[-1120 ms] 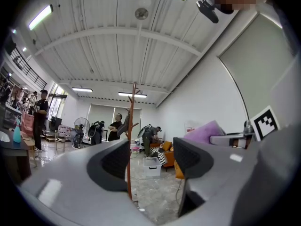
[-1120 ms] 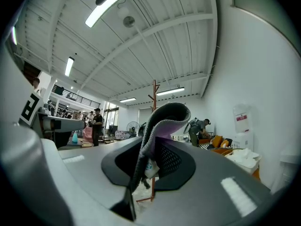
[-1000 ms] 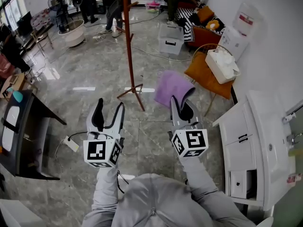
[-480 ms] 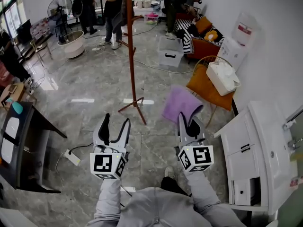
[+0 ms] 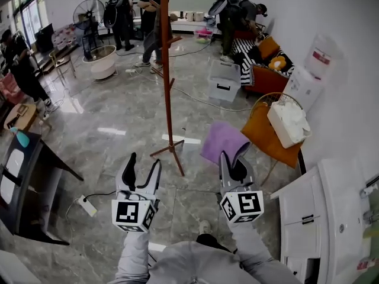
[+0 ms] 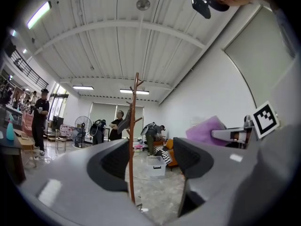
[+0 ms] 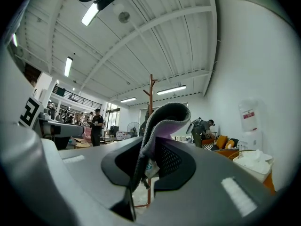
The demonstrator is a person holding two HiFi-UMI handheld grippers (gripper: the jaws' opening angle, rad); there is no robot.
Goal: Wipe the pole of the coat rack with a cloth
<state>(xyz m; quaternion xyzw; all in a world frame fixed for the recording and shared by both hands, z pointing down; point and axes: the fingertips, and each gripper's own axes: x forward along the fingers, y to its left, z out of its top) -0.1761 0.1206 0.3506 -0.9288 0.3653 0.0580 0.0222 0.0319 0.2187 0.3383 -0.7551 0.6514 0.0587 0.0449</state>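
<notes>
Head view: two tongs [image 5: 144, 160] [image 5: 235, 157], one cloth [image 5: 222, 139], one pole [image 5: 166, 70].

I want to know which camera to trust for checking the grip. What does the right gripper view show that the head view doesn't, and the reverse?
Only the right gripper view: the purple cloth's folded edge pinched between the right gripper's fingers, with a small tag hanging there. Only the head view: the left gripper, open and empty, the rack's legs on the floor, and a white cabinet. Both: the cloth held, and the pole ahead, not touched by it.
</notes>
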